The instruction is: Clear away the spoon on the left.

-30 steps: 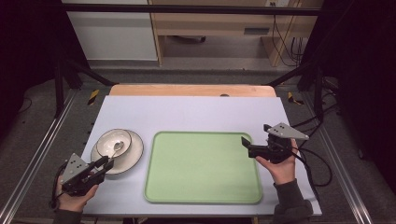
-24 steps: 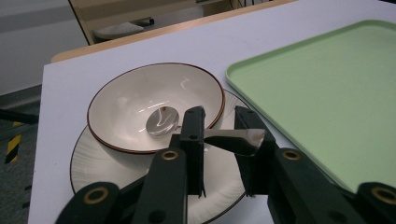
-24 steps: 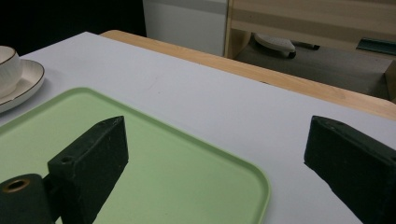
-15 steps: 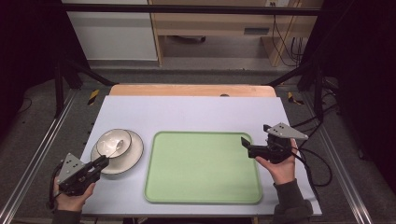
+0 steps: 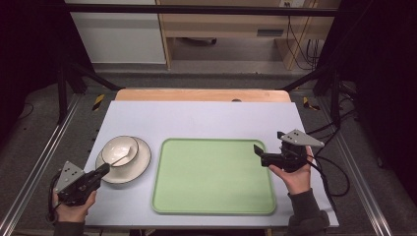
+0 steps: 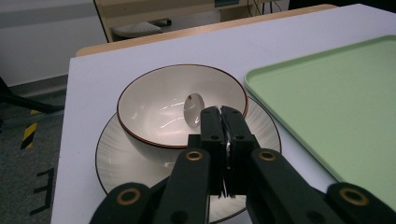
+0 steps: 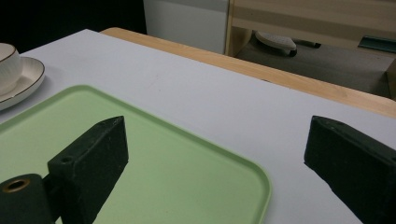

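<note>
Left claw (image 6: 223, 140): clenched on the spoon (image 6: 194, 109) handle.
Spoon: runs straight ahead of the claw, its head in the bowl (image 6: 182, 109).
Right claw (image 7: 215, 163): released, over the tray (image 7: 140, 168).

The setting is a laboratory recording station. A black metal frame (image 5: 74, 78) with angled struts surrounds a pale lavender-white work table (image 5: 206, 118) with a light wooden far edge (image 5: 196, 95). Black cables (image 5: 300, 46) hang near a plain wooden bench (image 5: 231, 24) behind it. Yellow-and-black hazard tape (image 5: 98, 101) marks the grey carpeted floor (image 5: 29, 147).
</note>
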Demonstrator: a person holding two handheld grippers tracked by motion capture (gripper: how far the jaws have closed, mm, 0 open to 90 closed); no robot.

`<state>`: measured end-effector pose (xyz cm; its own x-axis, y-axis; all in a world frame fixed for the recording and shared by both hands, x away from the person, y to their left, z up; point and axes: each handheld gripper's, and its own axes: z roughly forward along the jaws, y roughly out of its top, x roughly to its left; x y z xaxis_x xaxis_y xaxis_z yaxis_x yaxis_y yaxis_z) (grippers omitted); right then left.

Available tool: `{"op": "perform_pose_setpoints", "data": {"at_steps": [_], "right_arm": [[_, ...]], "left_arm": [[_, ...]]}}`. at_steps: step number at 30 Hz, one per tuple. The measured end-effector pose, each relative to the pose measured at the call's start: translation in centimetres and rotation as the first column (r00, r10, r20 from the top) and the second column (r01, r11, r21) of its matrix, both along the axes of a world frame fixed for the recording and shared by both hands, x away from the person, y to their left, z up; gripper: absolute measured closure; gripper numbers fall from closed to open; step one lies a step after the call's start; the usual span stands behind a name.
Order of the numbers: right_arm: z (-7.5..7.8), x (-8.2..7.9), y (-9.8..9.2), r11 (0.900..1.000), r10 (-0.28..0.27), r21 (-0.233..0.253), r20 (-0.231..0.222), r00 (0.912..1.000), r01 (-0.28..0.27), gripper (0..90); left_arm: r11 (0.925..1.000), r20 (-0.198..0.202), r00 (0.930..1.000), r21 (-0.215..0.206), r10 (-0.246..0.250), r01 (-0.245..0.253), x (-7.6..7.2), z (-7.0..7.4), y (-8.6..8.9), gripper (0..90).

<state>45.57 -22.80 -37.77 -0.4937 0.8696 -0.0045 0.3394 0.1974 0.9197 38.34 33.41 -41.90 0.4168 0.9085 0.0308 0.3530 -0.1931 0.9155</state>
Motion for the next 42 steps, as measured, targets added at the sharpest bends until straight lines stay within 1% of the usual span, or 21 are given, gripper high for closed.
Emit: {"op": "perform_pose_setpoints", "data": {"at_steps": [8, 11, 15, 21, 32, 34, 42], "right_arm": [[0.0, 0.0, 0.0, 1.0, 0.001, -0.001, -0.002, 1.0, -0.001, 6.5], [0.0, 0.0, 0.0, 1.0, 0.002, -0.002, -0.003, 1.0, -0.002, 6.5], [-0.1, 0.1, 0.1, 1.0, 0.003, -0.005, -0.002, 1.0, -0.003, 6.5], [-0.1, 0.1, 0.1, 1.0, 0.003, -0.004, -0.005, 1.0, -0.003, 6.4], [0.0, 0.0, 0.0, 1.0, 0.004, -0.006, -0.005, 1.0, -0.004, 6.4], [0.0, 0.0, 0.0, 1.0, 0.003, -0.004, -0.004, 1.0, -0.003, 6.5], [0.0, 0.0, 0.0, 1.0, 0.003, -0.004, -0.004, 1.0, -0.003, 6.4]], "left_arm": [[0.9999, -0.008, 0.9999, -0.011, 0.008, -0.008, 0.0, 0.1, 0.1, 88.4], [0.9999, -0.011, 0.9999, -0.015, 0.003, -0.004, 0.0, 0.1, 0.1, 88.5], [0.9996, 0.005, 1.0, -0.029, 0.008, -0.008, -0.1, 0.2, 0.1, 88.6], [0.9992, 0.012, 0.9998, -0.038, 0.013, -0.013, -0.2, 0.3, 0.2, 88.8], [0.9989, 0.057, 0.9981, -0.04, 0.025, -0.023, -0.8, 1.1, 0.2, 88.8], [0.999, 0.067, 0.9974, -0.037, 0.027, -0.025, -0.9, 1.3, 0.2, 88.8], [0.9986, 0.107, 0.9938, -0.046, 0.032, -0.027, -1.5, 2.2, 0.0, 88.8]]}}
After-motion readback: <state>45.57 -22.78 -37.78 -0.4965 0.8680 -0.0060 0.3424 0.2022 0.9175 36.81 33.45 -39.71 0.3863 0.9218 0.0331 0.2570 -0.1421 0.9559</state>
